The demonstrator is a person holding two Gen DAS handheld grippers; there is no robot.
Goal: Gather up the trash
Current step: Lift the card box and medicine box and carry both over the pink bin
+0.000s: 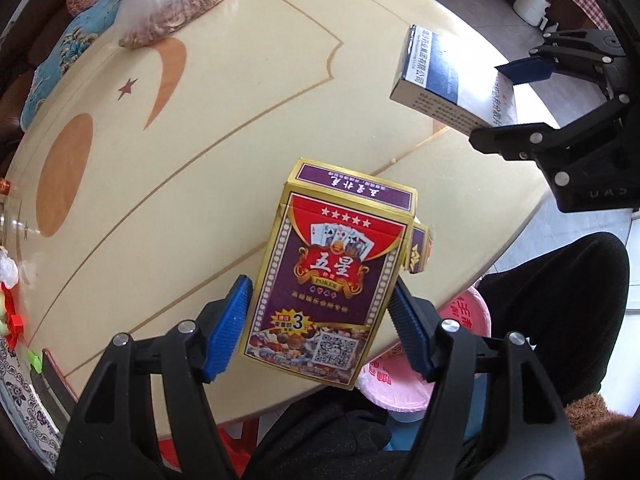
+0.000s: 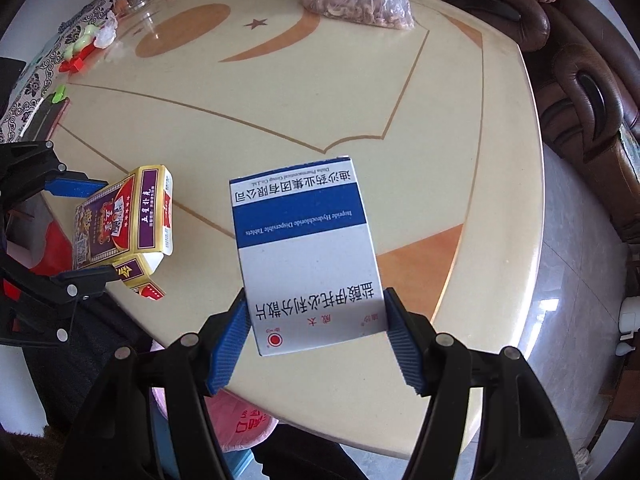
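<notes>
My left gripper (image 1: pixel 320 320) is shut on a purple, red and gold playing-card box (image 1: pixel 328 280) and holds it over the near edge of the round cream table (image 1: pixel 200 140). The box's top flap hangs open. My right gripper (image 2: pixel 316 332) is shut on a white and blue medicine box (image 2: pixel 304 252) and holds it above the table's near edge. Each gripper shows in the other's view: the right gripper (image 1: pixel 516 100) with the medicine box (image 1: pixel 444 80), the left gripper (image 2: pixel 84 232) with the card box (image 2: pixel 120 216).
A pink trash bin (image 1: pixel 404 384) with a bag stands below the table edge, under both grippers; it also shows in the right wrist view (image 2: pixel 240 424). A plastic bag of nuts (image 2: pixel 360 4) lies at the far side. Small items and glass (image 2: pixel 100 36) sit far left. A brown sofa (image 2: pixel 580 92) stands to the right.
</notes>
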